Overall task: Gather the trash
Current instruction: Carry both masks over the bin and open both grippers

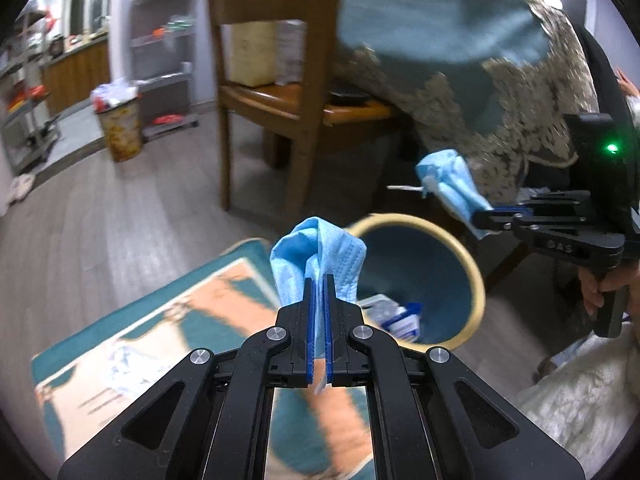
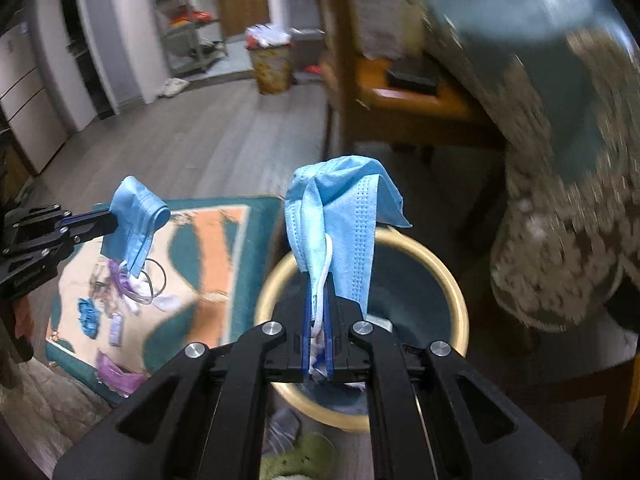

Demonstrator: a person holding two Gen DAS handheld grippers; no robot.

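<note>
Two crumpled blue face masks are up in the air, one pinched in each gripper. The left gripper (image 1: 319, 280) has its two fingers pressed nearly together on a mask (image 1: 316, 248), which folds over the fingertips and droops down both sides. The right gripper (image 2: 319, 280) is clamped just as tightly on the other mask (image 2: 344, 216), whose white ear loop (image 2: 325, 276) runs down between the blue pads. From the right wrist view the left gripper (image 2: 108, 220) shows at the left edge, holding its mask (image 2: 134, 216) over the rug. From the left wrist view the right gripper (image 1: 486, 216) comes in from the right edge with its mask (image 1: 452, 184) bunched at the tip.

Below and between them stands a round waste bin (image 1: 476, 276) with a pale yellow rim and a dark teal inside; some white and blue packaging (image 1: 400, 316) lies at its bottom. The right gripper's mask hangs directly above the bin (image 2: 460, 312).

Beside the bin lies a teal and orange rug (image 2: 208, 240) scattered with small litter: purple scraps (image 2: 116, 376), a thin wire ring (image 2: 154, 276), a blue bit (image 2: 88, 318). Behind stands a wooden chair (image 1: 260, 100) and a table draped in a teal cloth (image 1: 432, 28) with a lace edge. Farther off, on the grey wood floor (image 1: 120, 216), a second, overfilled bin (image 1: 120, 120) stands near metal shelves (image 1: 164, 52).
</note>
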